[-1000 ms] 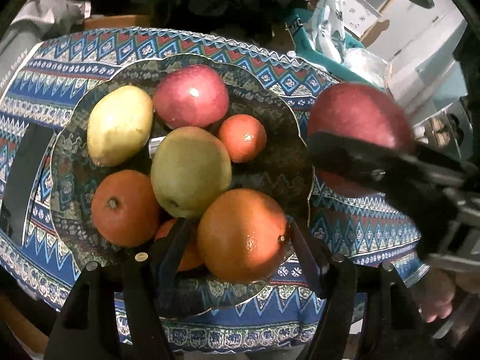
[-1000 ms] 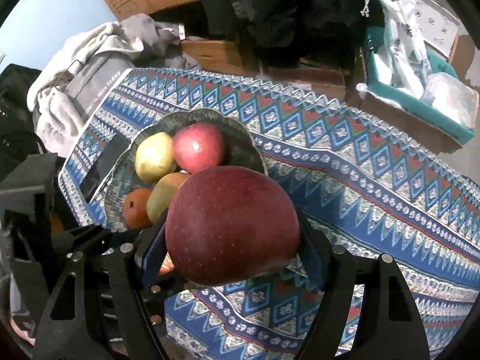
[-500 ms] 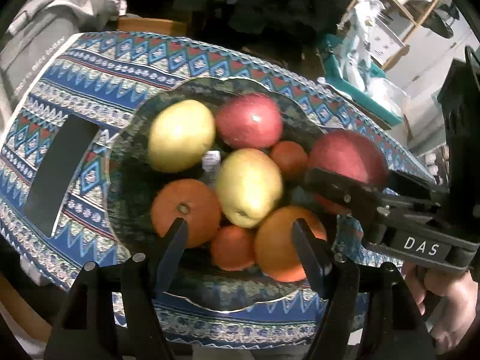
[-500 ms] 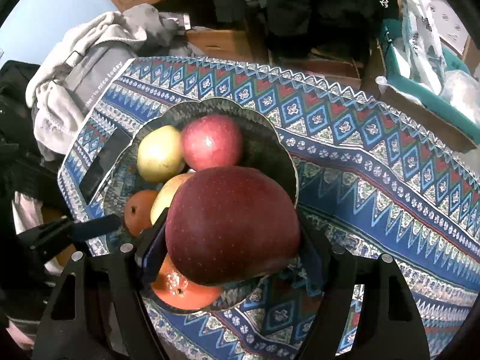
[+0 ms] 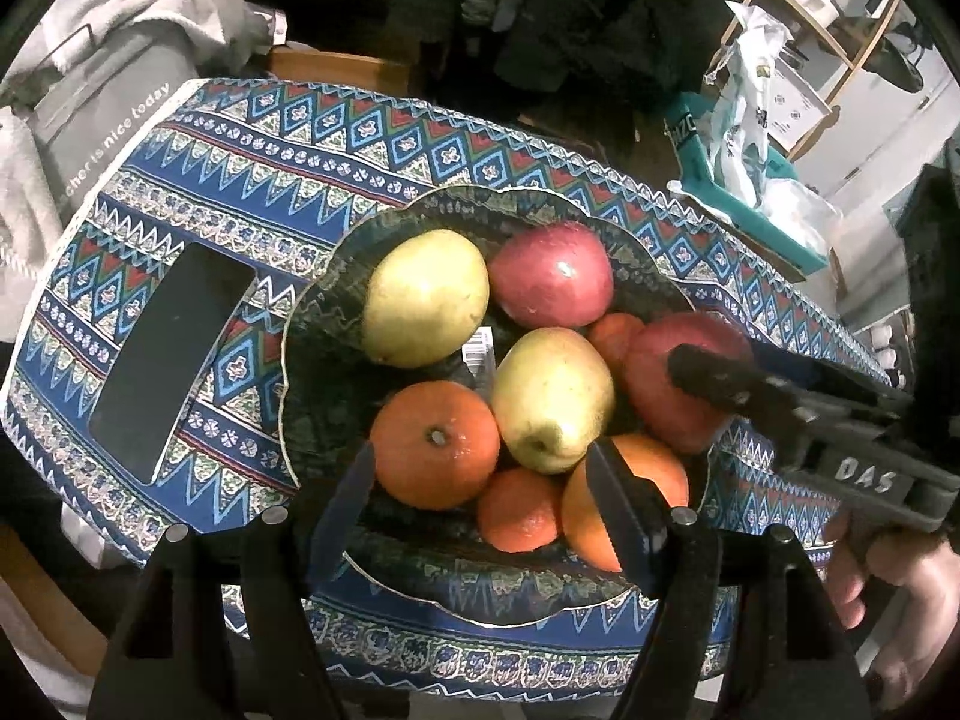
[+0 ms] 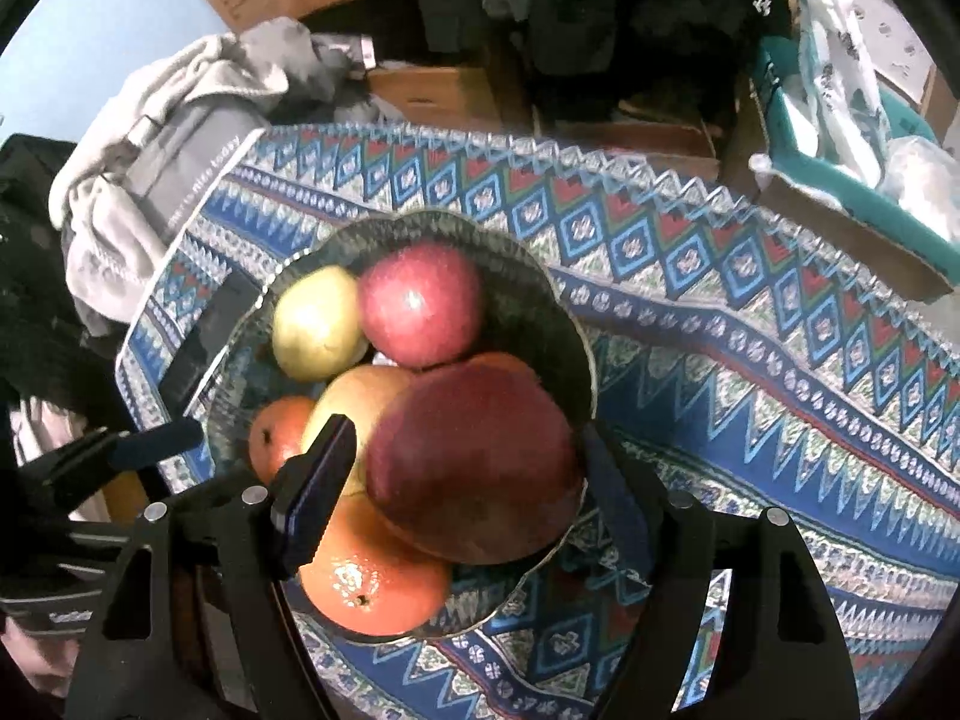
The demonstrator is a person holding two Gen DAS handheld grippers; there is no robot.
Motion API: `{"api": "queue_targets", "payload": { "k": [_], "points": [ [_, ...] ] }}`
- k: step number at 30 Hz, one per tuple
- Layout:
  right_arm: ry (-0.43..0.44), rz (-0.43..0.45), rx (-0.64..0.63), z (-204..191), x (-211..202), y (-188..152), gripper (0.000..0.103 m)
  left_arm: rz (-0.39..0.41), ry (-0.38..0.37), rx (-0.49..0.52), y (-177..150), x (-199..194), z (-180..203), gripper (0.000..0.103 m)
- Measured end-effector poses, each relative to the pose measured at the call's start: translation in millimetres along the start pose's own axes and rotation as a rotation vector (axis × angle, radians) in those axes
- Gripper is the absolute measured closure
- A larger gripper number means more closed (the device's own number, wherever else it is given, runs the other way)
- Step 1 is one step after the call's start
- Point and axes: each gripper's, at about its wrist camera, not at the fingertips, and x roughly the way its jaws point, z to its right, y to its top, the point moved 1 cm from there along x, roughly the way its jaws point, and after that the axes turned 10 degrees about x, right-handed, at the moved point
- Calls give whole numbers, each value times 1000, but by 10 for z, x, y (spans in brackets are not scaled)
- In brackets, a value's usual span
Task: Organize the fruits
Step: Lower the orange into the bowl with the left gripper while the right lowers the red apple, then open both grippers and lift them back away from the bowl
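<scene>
A dark patterned plate on the blue patterned cloth holds a yellow pear, a red apple, a yellow-green apple and several oranges. My left gripper hovers above the plate's near side, its jaws opening with nothing between them. A dark red apple lies on the plate's right side against a big orange. My right gripper straddles that apple with its jaws opening, and the left pad stands just off the skin. In the left wrist view one finger of it crosses the dark red apple.
A black phone lies flat on the cloth left of the plate. Grey clothing is heaped past the table's left end. A teal box with plastic bags stands beyond the far right edge. A person's hand grips the right tool.
My left gripper drew back and up from the big orange that it straddled. The right gripper carried the dark red apple over the plate's right side, where it sank out from between the jaws.
</scene>
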Motion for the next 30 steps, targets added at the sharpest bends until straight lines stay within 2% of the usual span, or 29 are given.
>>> {"api": "queue_targets", "payload": {
  "k": [3,10,14,21,23,30],
  "points": [
    [13,29,7,-16,-179,22,25,11,-7,-1,17,-89,-1,29],
    [-14,100,-27,-124,-606,25,25,72,15,10,88,-408,54,28],
    [-42,146,-33,-139,-857,8,24,132,46,50,122,-623,164,22],
    [-83,214,-27,-125,-1290,-42,23,215,84,127,143,-945,367,20],
    [-95,241,-29,-146,-1421,-64,23,232,96,138,149,-1036,401,14],
    [-113,312,-57,-277,-1777,-121,23,289,140,170,143,-1321,496,14]
  ]
}}
